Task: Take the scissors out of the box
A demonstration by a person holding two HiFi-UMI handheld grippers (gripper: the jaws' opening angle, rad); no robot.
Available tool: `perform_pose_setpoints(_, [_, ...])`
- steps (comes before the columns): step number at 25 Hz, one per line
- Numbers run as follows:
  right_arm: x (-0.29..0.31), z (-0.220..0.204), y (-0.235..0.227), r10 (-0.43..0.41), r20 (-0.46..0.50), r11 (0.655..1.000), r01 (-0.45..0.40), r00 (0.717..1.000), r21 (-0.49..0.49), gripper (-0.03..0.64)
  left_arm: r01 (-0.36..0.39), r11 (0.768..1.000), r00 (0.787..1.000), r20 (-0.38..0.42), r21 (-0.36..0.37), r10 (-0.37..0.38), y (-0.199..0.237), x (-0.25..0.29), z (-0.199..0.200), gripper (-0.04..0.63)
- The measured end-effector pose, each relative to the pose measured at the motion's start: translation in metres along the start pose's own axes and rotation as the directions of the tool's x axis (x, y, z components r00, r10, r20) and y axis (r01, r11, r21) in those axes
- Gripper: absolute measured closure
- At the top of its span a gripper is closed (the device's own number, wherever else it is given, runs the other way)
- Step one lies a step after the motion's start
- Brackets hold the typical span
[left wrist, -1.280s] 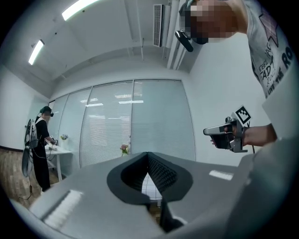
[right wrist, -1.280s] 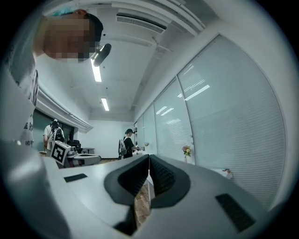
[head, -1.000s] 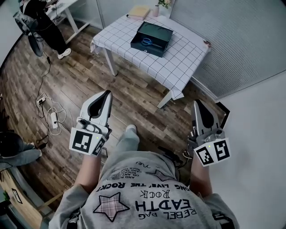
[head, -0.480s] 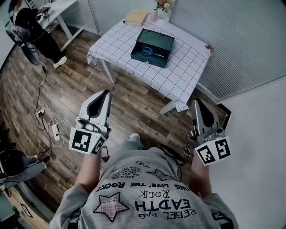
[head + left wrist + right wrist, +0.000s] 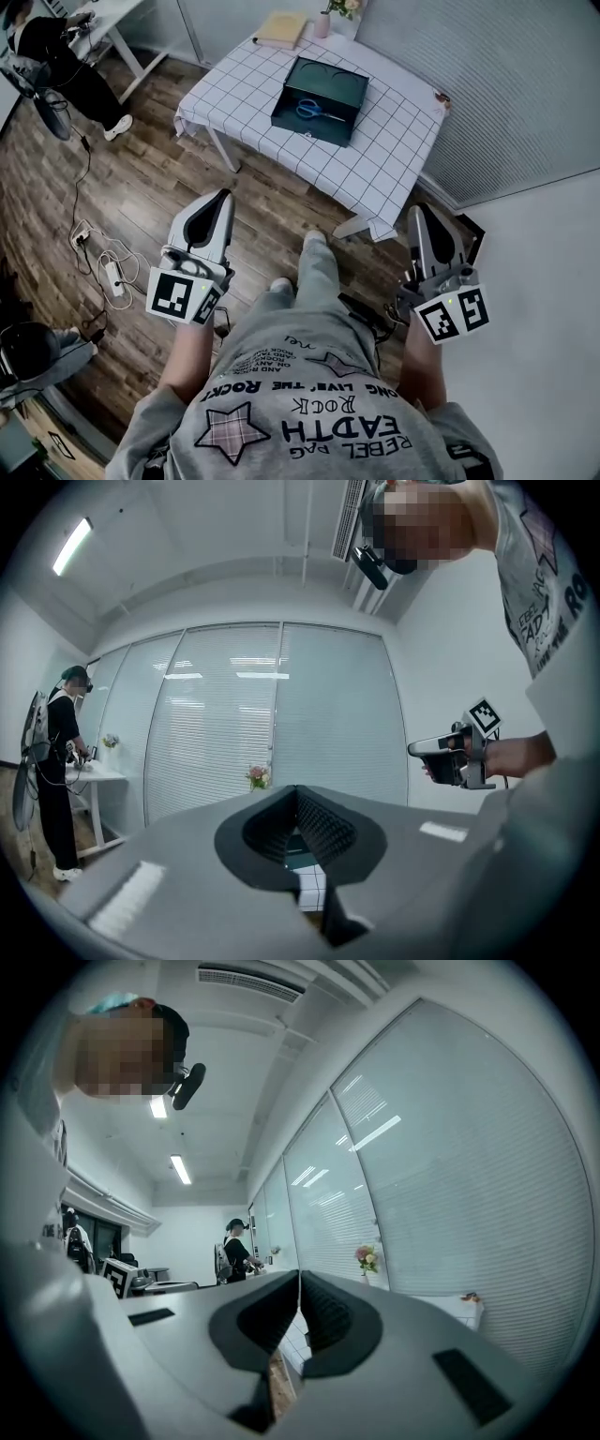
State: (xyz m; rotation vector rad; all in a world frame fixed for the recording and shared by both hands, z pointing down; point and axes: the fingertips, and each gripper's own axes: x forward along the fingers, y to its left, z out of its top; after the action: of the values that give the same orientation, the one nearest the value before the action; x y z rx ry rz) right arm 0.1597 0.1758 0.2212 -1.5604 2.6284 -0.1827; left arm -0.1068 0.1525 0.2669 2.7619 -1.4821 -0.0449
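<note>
In the head view, blue-handled scissors [image 5: 315, 111] lie inside an open dark box [image 5: 287, 111] on a table with a white checked cloth [image 5: 375, 155], far ahead of me. My left gripper [image 5: 223, 196] is held at waist height over the wooden floor, jaws shut with nothing in them. My right gripper [image 5: 419, 210] is level with it on the right, also shut and empty. Both are well short of the table. In the left gripper view a corner of the box [image 5: 298, 851] and the cloth [image 5: 310, 889] show through the jaws' gap.
A yellow book [image 5: 281, 29] and a small flower vase [image 5: 323, 22] stand at the table's far edge. A person [image 5: 47, 58] works at a white desk at the far left. Cables and a power strip [image 5: 114, 272] lie on the floor to my left. Blinds line the right wall.
I have stepped forward, a foot now out in front; the table sits closer and more centred. Both grippers stay shut at the same height.
</note>
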Motion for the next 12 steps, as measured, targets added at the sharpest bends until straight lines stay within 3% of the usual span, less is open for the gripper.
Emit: perform_pose_setpoints(12, [0.137, 0.023, -0.053, 0.156, 0.015, 0.988, -0.156, 0.988, -0.009, 0.601, -0.106, 0.994, 0.994, 0.025, -0.003, 0.106, 0.066, 0.088, 0.007, 0.591])
